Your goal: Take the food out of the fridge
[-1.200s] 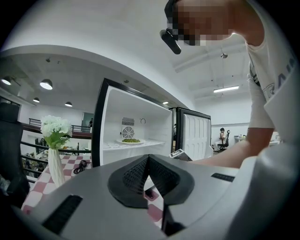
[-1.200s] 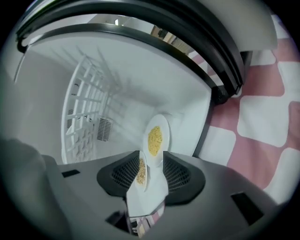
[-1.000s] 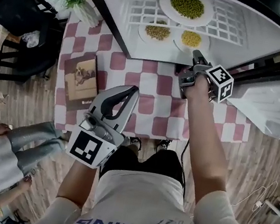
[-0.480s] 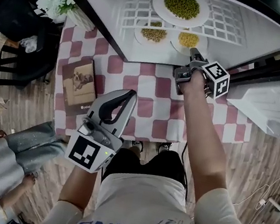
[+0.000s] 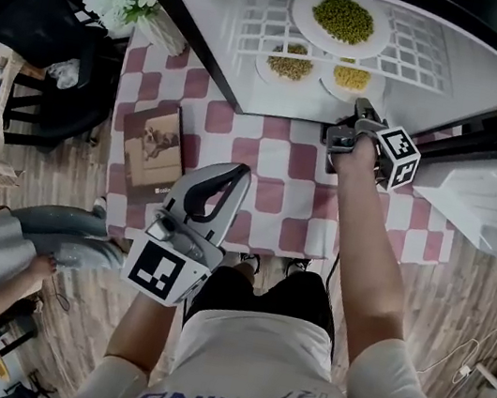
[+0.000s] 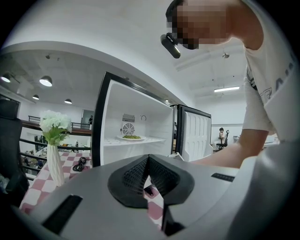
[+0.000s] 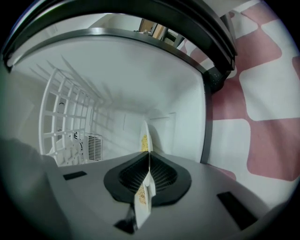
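Yellow kernels fill the small white plate [image 5: 351, 78] that I am after, heaped in the middle with a bare white rim all round. It sits at the front of the open fridge [image 5: 216, 6], on the right side, just beside a second small plate [image 5: 291, 63] of brownish-green grains. A larger plate of green peas [image 5: 343, 19] sits behind them on the white wire shelf [image 5: 262, 15].

My right arm reaches straight out over the red-and-white checked tablecloth [image 5: 283, 166], with the elbow nearly straight. It brings my right gripper [image 5: 360, 103] to the fridge's front lip, nose tipped a little downward and rolled to one side. Its jaws have just been closing, and the plate's near rim is between them. In the right gripper view the ribbed pads [image 7: 159, 171] press on the rim from both sides, so I have hold of it.

My left arm is bent and kept close to my body. My left gripper [image 5: 239, 171] hangs over the near edge of the table, pointing toward the fridge. Its jaws meet at the tips with nothing between them.

Seen from my right gripper [image 7: 149, 157], the plate [image 7: 146, 136] is edge-on. It shows as a thin white sliver, with a fleck of yellow on its left face. It stands upright in that view and runs from the pads toward the fridge's back wall. From the head view it lies flat, face up.
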Demonstrator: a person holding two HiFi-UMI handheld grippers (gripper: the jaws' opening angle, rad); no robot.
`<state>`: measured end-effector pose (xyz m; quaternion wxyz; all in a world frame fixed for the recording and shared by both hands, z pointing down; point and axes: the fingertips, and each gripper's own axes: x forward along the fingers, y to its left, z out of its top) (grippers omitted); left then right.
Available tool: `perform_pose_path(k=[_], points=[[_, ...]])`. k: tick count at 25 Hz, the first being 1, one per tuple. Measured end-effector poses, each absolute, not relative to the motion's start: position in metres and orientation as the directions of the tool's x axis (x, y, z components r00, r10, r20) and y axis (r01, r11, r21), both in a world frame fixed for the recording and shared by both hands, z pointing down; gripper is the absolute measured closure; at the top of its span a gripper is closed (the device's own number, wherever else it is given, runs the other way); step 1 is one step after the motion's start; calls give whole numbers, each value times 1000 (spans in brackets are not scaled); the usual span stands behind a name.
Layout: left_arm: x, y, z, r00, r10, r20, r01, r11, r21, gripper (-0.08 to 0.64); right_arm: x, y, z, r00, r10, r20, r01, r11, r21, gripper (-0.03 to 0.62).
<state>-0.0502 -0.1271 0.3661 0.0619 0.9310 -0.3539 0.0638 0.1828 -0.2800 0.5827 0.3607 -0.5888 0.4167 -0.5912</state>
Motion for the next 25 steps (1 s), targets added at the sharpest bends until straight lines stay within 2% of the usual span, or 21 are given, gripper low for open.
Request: perform_pose_path(k=[5,17,25], points=[[-50,-123,367,738,-647,190,-671,-734,107,557,185,-272,572,-31,-950,310,-36,-309,-950,565],[-37,-116,363,763,-626,161,-641,-764,73,555,192,-232,558,-54,-973,226,-23,-225,-974,566],[-20,-111,357,784,-603,149,-617,-784,70,555,167,-187,530,-179,-971,161,-44,-155,-987,566]])
